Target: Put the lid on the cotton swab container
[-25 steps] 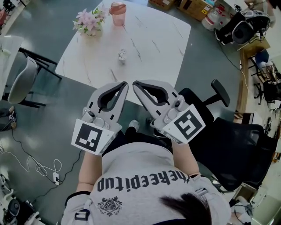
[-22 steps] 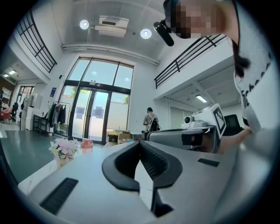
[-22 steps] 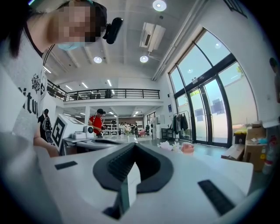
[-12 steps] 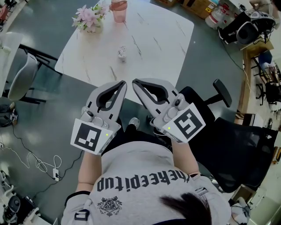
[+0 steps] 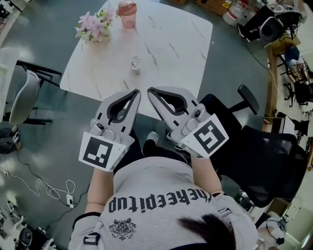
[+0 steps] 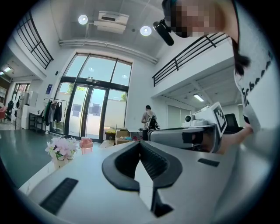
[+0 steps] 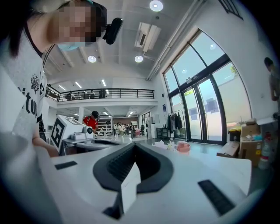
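Booth: Head view first. Left gripper (image 5: 139,92) and right gripper (image 5: 149,91) sit side by side just off the person's chest, tips nearly touching each other. Both are pressed together with nothing in them. What has changed in the last second?

Floor: Barely anything on the tools; they hold the same pose. It's the room that has slid. The flowers (image 5: 92,27) on the white table (image 5: 171,58) have drifted a touch left in frame, and the power strip (image 5: 70,199) on the floor has shifted too. I read that as the person shuffling, not reaching.

Booth: And the cotton swab container (image 5: 136,63)?

Floor: Small speck on the table, well apart from both grippers, with the pink cup (image 5: 128,8) at the far edge. Too small to tell whether a lid sits on it or beside it.

Booth: Left gripper view.

Floor: Jaws closed tight, pads meeting, empty. Flowers and cup beyond, the right gripper alongside.

Booth: Right gripper view.

Floor: Same story: jaws together, gripping nothing.

Booth: So, for the task?

Floor: My call is 0 of the work done. Both tools must get over that table, and 1 must spread its jaws before it can take a lid.
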The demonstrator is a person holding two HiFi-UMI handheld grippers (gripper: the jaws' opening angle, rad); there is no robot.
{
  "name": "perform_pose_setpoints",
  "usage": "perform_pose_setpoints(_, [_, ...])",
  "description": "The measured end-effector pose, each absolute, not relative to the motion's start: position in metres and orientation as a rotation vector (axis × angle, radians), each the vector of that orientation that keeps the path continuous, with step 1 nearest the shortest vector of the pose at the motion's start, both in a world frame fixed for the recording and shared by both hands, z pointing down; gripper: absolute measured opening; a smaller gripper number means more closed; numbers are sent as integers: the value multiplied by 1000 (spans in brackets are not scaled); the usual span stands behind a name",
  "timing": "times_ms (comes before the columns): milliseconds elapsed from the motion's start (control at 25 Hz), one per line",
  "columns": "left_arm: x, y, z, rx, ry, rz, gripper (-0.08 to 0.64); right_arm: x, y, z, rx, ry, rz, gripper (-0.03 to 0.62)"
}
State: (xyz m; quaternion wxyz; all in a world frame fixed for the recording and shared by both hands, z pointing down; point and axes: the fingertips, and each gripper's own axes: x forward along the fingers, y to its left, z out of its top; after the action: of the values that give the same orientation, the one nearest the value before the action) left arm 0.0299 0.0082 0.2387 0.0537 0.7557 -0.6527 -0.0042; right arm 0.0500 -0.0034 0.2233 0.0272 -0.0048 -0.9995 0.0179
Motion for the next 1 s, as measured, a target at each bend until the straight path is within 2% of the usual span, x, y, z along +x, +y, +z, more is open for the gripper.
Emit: perform_pose_setpoints(1000, [-52, -39, 255, 2451, -1710, 14, 15, -28, -47, 238, 301, -3030, 128, 11])
